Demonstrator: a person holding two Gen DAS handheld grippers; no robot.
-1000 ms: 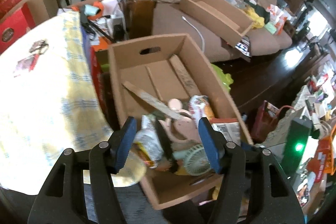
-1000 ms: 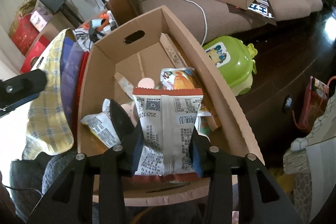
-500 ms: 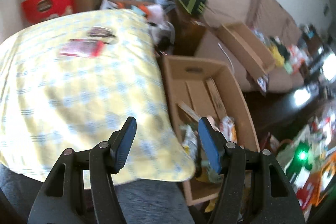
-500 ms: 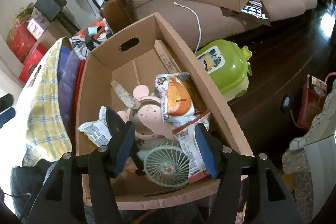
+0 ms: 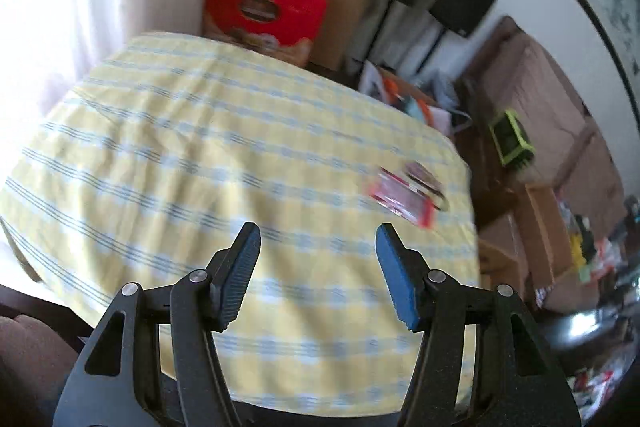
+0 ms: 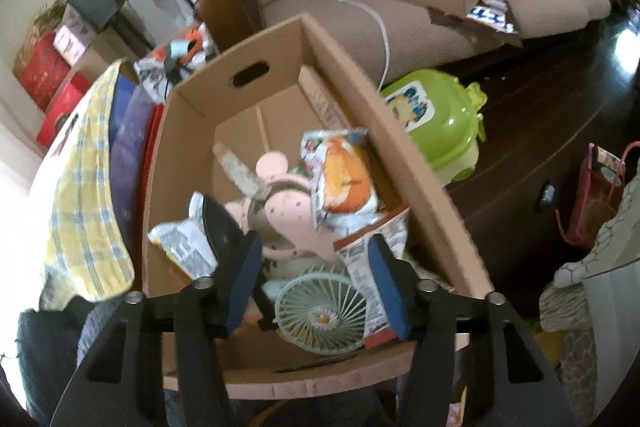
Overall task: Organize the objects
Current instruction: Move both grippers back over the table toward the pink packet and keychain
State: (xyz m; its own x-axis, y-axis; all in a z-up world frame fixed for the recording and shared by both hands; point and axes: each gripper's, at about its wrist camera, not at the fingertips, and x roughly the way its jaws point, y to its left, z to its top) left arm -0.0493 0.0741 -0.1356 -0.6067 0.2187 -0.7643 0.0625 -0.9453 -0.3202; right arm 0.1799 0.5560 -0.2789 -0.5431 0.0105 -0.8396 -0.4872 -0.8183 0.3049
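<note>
My left gripper (image 5: 318, 243) hangs over the yellow-checked table (image 5: 192, 155), fingers apart and empty; a blurred red packet (image 5: 402, 197), I think, lies near its far right edge. My right gripper (image 6: 314, 253) is closing on nothing above the cardboard box (image 6: 400, 155), over a green fan (image 6: 322, 313) and snack bags (image 6: 344, 179).

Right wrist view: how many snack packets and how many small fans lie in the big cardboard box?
Snack packets: 3 (orange packet, white packet, red-edged packet)
Fans: 2 (pink fan, green fan)
Total: 5
</note>
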